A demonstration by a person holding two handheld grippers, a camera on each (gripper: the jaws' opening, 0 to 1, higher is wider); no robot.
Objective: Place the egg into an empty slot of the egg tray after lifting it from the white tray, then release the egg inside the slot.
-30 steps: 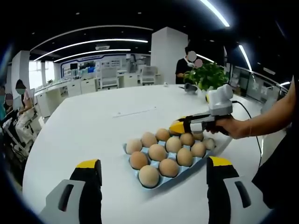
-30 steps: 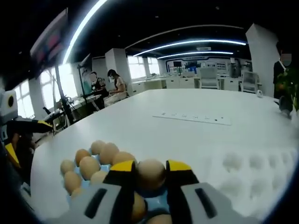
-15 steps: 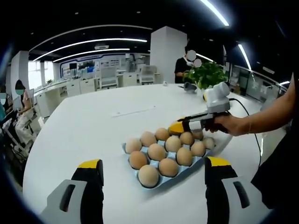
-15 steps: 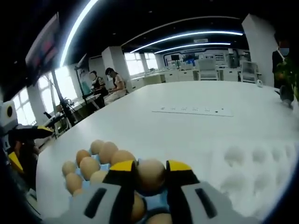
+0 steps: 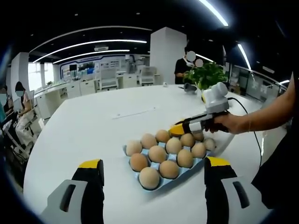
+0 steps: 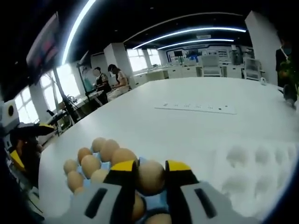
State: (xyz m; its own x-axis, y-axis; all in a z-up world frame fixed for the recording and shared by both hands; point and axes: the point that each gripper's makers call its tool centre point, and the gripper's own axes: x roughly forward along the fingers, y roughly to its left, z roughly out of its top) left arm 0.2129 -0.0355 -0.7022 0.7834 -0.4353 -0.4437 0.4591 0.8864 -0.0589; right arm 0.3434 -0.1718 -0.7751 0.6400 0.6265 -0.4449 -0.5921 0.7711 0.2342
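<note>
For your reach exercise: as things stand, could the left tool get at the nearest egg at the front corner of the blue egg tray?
Probably yes. The left tool hovers open with that egg straight ahead between its jaws, and nothing lies between. The right tool works the tray's far side.

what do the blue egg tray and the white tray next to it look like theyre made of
The blue egg tray looks like thin moulded plastic: smooth pale-blue edges with a slight sheen, though pulp can't be ruled out. The white tray seems moulded plastic or foam: matte white, soft rounded cups, hard to tell which. The right gripper holds an egg with a matte tan shell.
</note>
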